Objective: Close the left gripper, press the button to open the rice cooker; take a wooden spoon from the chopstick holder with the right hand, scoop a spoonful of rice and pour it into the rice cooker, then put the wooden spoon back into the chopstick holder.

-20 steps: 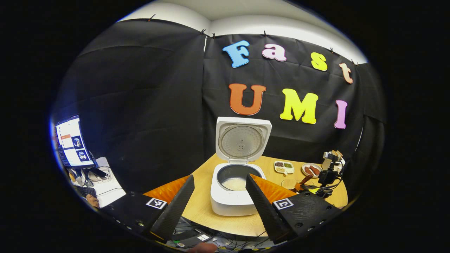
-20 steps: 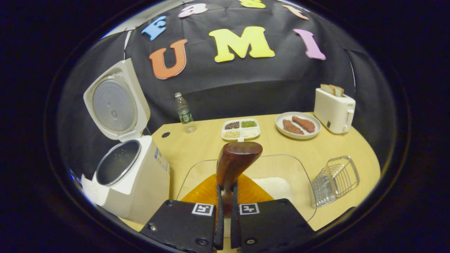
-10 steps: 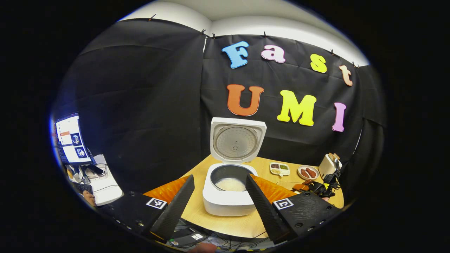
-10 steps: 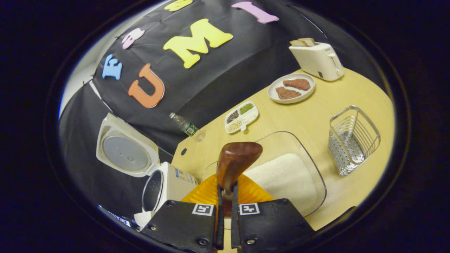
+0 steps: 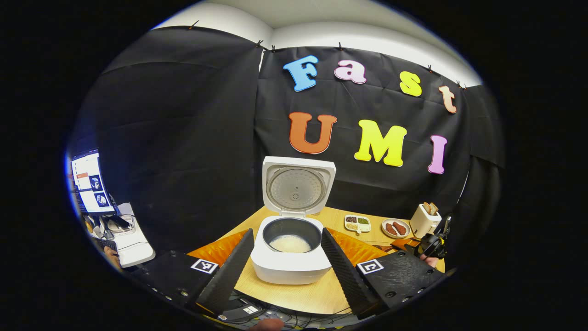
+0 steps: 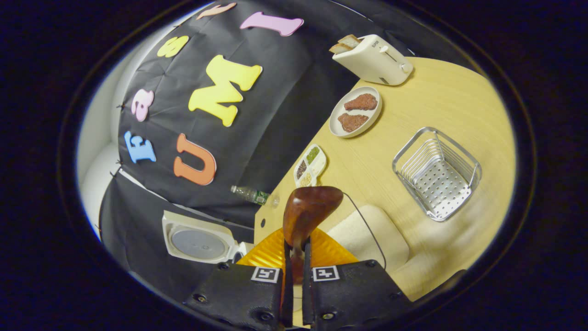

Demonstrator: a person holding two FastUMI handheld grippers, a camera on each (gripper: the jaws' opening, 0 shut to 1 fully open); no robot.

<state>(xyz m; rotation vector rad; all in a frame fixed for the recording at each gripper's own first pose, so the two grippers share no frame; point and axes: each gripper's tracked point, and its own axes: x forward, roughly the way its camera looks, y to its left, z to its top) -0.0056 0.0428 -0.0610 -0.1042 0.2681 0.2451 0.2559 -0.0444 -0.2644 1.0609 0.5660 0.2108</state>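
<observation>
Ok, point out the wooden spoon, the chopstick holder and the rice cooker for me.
wooden spoon [image 6: 308,212], right gripper view, on its brown bowl.
chopstick holder [image 6: 436,176], right gripper view, on its perforated metal floor.
rice cooker [image 5: 290,268], left gripper view, on its white front wall.

The rice cooker [image 5: 290,257] stands open, its lid [image 5: 296,186] upright at the back, so the pot mouth is reachable from above and from the front. In the right gripper view, bare table [image 6: 441,92] separates the wire basket [image 6: 436,172], plate [image 6: 356,111] and toaster [image 6: 374,59], which stand well apart.
</observation>
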